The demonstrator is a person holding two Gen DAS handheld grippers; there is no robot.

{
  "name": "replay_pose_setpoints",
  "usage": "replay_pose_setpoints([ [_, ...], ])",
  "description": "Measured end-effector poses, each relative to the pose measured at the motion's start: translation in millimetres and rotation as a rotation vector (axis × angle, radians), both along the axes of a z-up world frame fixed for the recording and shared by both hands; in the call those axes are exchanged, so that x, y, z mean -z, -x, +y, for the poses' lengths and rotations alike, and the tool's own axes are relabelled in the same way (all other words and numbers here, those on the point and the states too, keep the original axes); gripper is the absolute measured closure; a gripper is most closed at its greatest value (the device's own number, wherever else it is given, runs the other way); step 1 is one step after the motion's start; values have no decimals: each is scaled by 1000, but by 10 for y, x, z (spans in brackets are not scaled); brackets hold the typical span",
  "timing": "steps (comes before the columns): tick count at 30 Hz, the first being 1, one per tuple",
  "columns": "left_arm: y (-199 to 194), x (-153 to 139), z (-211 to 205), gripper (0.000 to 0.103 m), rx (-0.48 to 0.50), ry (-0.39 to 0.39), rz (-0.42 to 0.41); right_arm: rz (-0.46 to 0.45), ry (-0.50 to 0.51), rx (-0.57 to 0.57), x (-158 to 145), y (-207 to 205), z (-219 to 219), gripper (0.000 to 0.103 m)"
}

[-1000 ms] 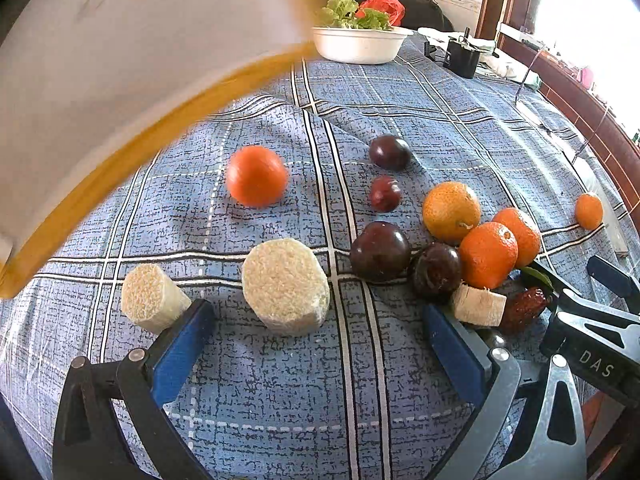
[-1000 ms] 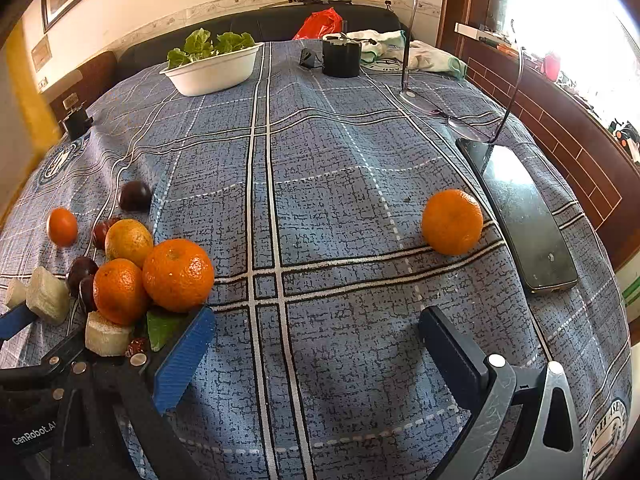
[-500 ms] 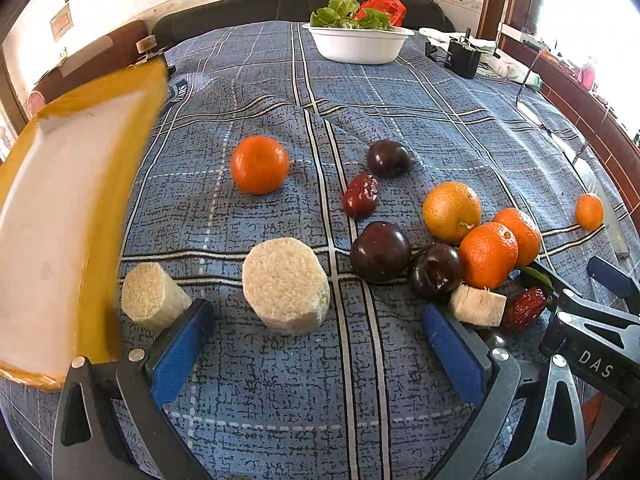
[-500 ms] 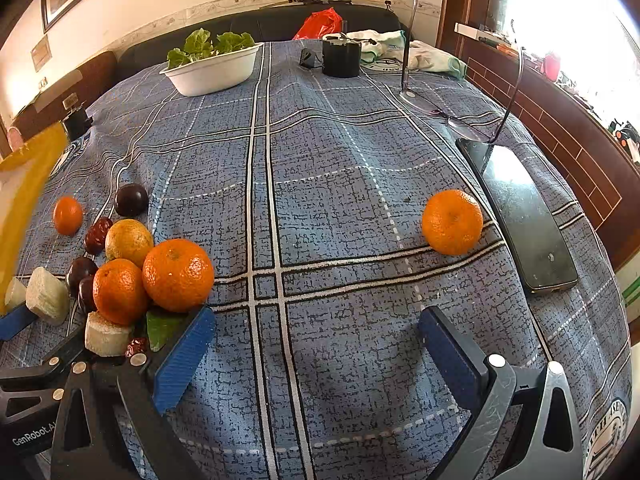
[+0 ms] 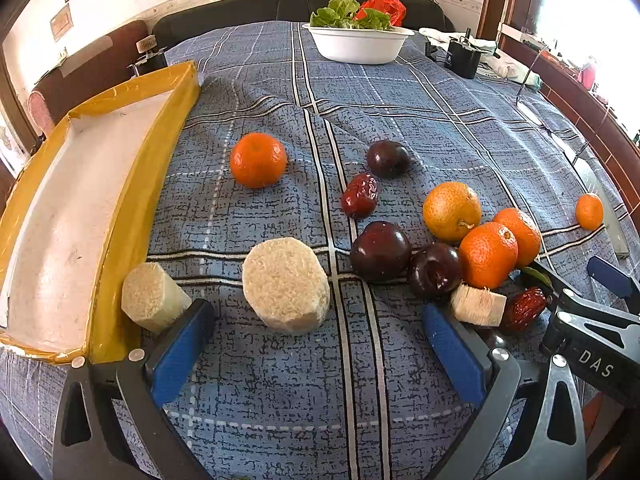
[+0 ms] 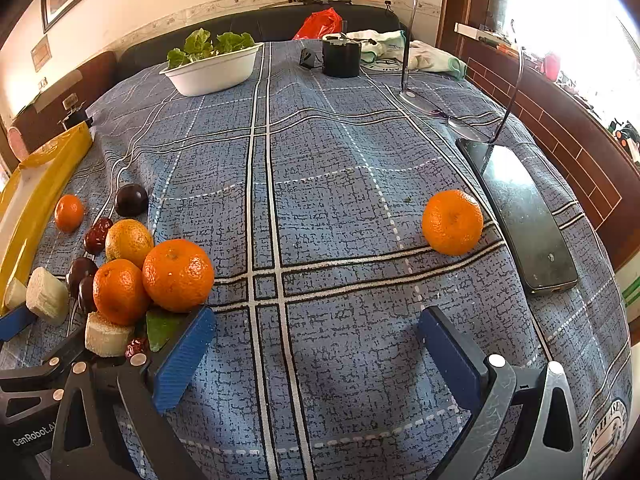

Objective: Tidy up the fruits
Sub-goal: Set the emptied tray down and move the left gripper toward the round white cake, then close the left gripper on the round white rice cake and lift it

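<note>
Fingers, left gripper (image 5: 316, 344): spread wide, nothing pinched, held low over the blue checked cloth (image 5: 400, 120).
Fingers, right gripper (image 6: 316, 356): likewise spread and unloaded.
Yellow tray (image 5: 132, 196): laid at 9 o'clock of the left gripper.
Pale cut piece (image 5: 286, 284): seen at 12 o'clock, between the left fingers.
Fruit cluster (image 5: 448, 240): gathered at 1 to 2 o'clock.
Lone orange (image 6: 452, 222): set at 1 o'clock of the right gripper, beside the phone (image 6: 524, 216).
</note>
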State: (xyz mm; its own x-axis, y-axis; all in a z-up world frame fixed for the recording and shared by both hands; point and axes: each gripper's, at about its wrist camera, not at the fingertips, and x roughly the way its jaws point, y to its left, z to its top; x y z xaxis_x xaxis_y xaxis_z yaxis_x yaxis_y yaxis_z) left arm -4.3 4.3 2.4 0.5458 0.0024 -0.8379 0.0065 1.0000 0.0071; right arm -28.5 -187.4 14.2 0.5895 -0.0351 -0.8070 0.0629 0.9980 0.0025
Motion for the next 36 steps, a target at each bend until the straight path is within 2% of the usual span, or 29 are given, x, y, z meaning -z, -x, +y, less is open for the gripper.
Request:
replay_pose_setpoints([
  [5,0,0,0,0,0,0,0,-10,-24,-11,-7,20,-13,0],
  [10,0,-1,0,0,0,0,0,-61,-150,-4,-71,110,-136,1],
  [13,0,0,0,0,0,0,0,-139,-242,-23,-188,191,-194,3],
  [15,0,1,0,0,4,-3,2,-227,-309,-40,-302,291,-251,3],
  [17,39,8,-7,0,72,4,16,-317,-362,-40,-390,377,-321,3],
  [19,76,-52,30,0,149,69,34,-371,-417,-30,-427,430,-405,3],
  [21,212,-163,68,0,200,104,-23,-392,-471,-26,-429,434,-459,3],
  [23,456,-280,96,0,259,110,-164,-397,-519,-46,-440,446,-481,12],
  [24,552,-321,112,0,280,97,-209,-388,-529,-63,-454,449,-458,25],
  [25,656,-370,160,0,299,97,-236,-373,-532,-84,-459,429,-433,35],
  [27,680,-438,297,1,313,104,-187,-323,-529,-146,-434,397,-322,42],
  [28,682,-451,353,5,313,114,-184,-312,-528,-171,-427,391,-270,50],
  [30,692,-443,480,18,313,186,-157,-308,-498,-207,-444,401,-181,51],
  [32,671,-401,579,36,323,255,-106,-311,-473,-217,-452,406,-134,51],
  [34,634,-345,600,38,304,257,-81,-304,-477,-218,-425,397,-137,51],
  [36,594,-350,559,45,298,244,-85,-291,-486,-216,-406,392,-141,51],
])
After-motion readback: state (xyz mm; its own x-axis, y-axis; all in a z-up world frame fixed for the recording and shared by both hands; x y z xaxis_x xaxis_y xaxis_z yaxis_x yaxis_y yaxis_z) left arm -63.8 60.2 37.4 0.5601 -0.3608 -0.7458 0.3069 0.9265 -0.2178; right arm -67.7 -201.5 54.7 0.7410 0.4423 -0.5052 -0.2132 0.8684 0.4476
